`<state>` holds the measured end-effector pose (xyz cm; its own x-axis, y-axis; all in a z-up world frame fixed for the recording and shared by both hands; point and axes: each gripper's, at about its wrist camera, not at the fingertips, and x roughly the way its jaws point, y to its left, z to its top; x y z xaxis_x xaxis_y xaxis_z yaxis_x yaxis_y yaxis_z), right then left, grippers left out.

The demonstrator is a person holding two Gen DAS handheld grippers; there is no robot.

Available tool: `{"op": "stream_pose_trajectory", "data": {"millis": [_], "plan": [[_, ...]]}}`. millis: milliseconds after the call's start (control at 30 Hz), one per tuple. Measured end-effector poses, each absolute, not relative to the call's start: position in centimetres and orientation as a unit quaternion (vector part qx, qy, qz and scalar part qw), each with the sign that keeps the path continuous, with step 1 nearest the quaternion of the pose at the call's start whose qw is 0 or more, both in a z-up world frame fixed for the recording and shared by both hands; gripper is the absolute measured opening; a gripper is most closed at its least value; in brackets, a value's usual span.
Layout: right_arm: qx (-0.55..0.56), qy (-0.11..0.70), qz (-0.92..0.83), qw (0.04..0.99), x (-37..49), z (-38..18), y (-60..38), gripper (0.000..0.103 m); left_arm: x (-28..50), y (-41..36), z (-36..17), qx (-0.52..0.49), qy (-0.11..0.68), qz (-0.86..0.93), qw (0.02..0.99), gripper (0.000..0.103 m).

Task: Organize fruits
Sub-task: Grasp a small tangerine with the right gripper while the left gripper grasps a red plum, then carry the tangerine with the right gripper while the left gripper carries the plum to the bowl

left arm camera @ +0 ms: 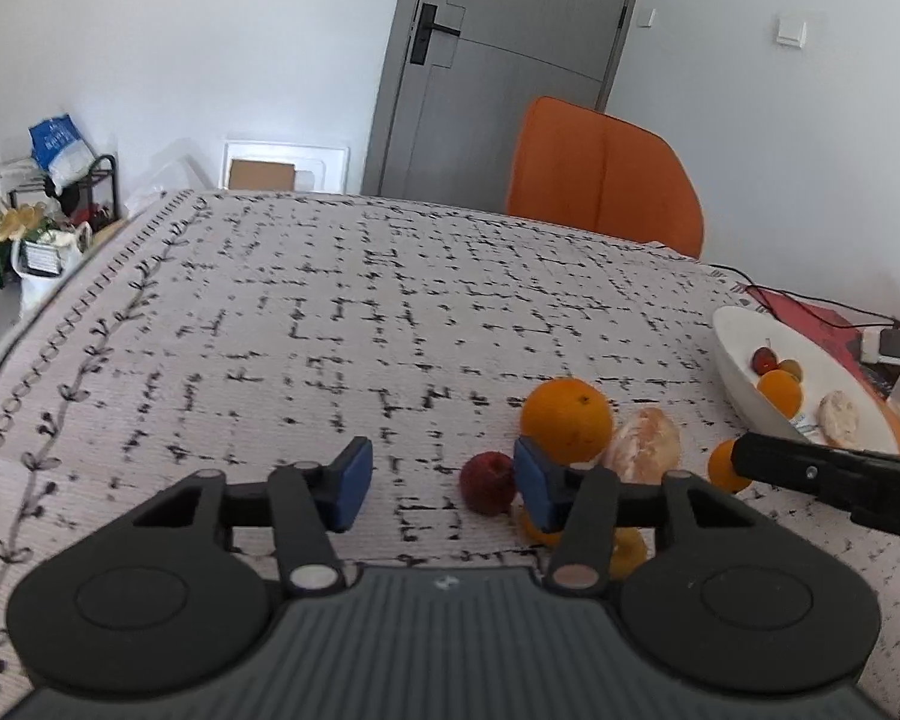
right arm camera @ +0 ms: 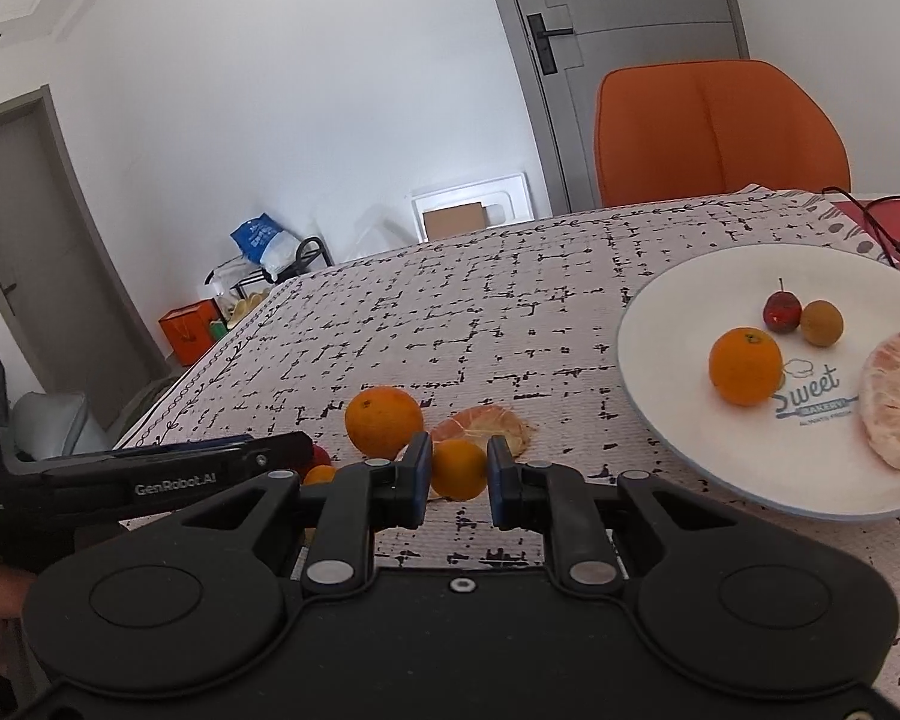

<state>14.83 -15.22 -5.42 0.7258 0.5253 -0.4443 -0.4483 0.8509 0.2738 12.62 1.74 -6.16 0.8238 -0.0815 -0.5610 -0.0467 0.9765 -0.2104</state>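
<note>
Black linkage arms of the left gripper [left arm camera: 441,492] fill the bottom of the left wrist view, its blue pads [left arm camera: 354,483] spread apart with only tablecloth [left arm camera: 270,330] between them. Just inside the right-hand pad lies a small dark red fruit [left arm camera: 487,483], not pinched, and behind that pad sit a large orange [left arm camera: 567,420] and a peeled citrus piece [left arm camera: 645,447], close together at lower right of centre. At the right edge the white plate [left arm camera: 744,336] holds more fruit, with the right gripper's black body reaching in below it. An orange chair [left arm camera: 606,174] stands beyond the table in front of a grey door [left arm camera: 498,60]. Black arms likewise fill the bottom of the right wrist view, where the right gripper [right arm camera: 459,474] is pinching a small orange [right arm camera: 459,471] between its blue pads, low in the centre. Behind it lie the large orange [right arm camera: 384,420] and the peeled piece [right arm camera: 486,423]; the white plate [right arm camera: 660,324] at right carries an orange, two small fruits and another peeled piece.
</note>
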Motion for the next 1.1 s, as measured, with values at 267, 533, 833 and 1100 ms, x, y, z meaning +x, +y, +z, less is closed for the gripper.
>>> {"op": "stream_pose_trajectory", "data": {"millis": [267,533,833,1100], "plan": [[0.088,0.257,0.260,0.927,14.6,-5.4,-16.2,0.018,12.9,0.7,-6.3,-0.103,0.313,-0.014,0.944,0.021],[0.100,0.245,0.264,0.928,14.2,-5.0,-17.1,0.018,12.3,0.0,-4.6,-0.092,0.298,-0.015,0.950,0.021],[0.123,0.221,0.249,0.935,13.8,-4.1,-19.8,0.018,12.2,-2.6,-2.9,-0.072,0.282,-0.037,0.956,0.021],[0.142,0.209,0.231,0.939,13.6,-3.9,-22.7,0.018,12.2,-5.5,-2.1,-0.056,0.273,-0.057,0.959,0.021]]}}
